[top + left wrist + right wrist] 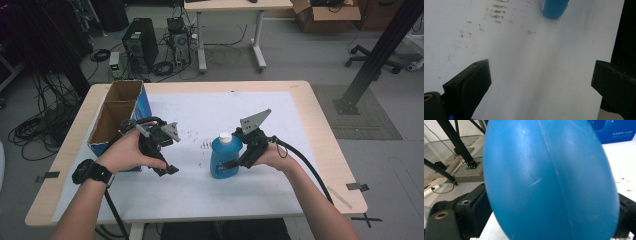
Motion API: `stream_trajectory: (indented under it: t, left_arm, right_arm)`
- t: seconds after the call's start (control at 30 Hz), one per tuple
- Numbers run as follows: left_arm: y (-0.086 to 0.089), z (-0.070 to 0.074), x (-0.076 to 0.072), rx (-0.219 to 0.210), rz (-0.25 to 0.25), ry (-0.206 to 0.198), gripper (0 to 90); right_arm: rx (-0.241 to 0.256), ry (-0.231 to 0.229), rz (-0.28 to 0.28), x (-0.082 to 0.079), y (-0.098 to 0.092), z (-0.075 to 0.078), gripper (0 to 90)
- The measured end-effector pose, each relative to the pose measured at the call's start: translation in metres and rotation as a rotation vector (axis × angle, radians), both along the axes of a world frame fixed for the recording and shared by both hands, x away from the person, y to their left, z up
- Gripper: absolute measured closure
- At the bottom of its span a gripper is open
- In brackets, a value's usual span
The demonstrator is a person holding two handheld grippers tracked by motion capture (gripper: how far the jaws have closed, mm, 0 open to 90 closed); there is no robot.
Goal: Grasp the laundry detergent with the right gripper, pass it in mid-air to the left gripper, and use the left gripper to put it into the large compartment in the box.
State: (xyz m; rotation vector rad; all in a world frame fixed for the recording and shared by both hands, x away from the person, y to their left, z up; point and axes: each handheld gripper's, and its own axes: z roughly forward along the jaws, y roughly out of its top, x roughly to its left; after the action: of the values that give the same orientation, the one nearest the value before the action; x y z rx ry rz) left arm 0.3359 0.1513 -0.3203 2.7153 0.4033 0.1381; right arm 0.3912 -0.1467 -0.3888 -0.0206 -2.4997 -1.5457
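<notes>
nearest the lens in the right gripper view, the blue bottle bulges between the two black jaws, one pressed to each side of it, so the right gripper is clamped on the bottle. from the high view the bottle stands upright on the white sheet near the middle of the table, its white cap on top, with the person's right hand wrapped round the gripper just to its right.

the left gripper hovers over the sheet to the left of the bottle, apart from it, held in the left hand. in the left gripper view its jaws stand wide apart with nothing between them, only the marked white sheet below and the bottom of the bottle farther off at the top edge.

an open cardboard box with blue sides stands at the table's left edge, just behind the left hand.
</notes>
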Motion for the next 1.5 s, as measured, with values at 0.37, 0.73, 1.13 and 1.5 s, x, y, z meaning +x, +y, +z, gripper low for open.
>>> stream_trajectory:
  t: [0.37, 0.73, 1.13, 1.5]
  left_arm:
    - [-0.0005, -0.0015, -0.0001, -0.001, 0.003, 0.001, 3.2]
    - [-0.0001, 0.0012, -0.0009, -0.002, 0.004, -0.003, 3.3]
    - [-0.001, 0.0016, -0.0011, 0.003, 0.003, -0.003, 3.3]
    - [-0.0034, 0.0073, -0.0022, -0.001, 0.004, -0.008, 3.4]
  right_arm:
    - [0.005, 0.0, 0.006, -0.0001, 0.0005, -0.0006, 14.4]
    - [-0.002, -0.013, 0.004, -0.0008, 0.0009, -0.0017, 22.8]
    - [-0.001, -0.041, -0.007, -0.0012, -0.0031, -0.0031, 31.7]
    - [0.0, -0.081, -0.021, -0.0039, -0.0057, -0.0039, 38.2]
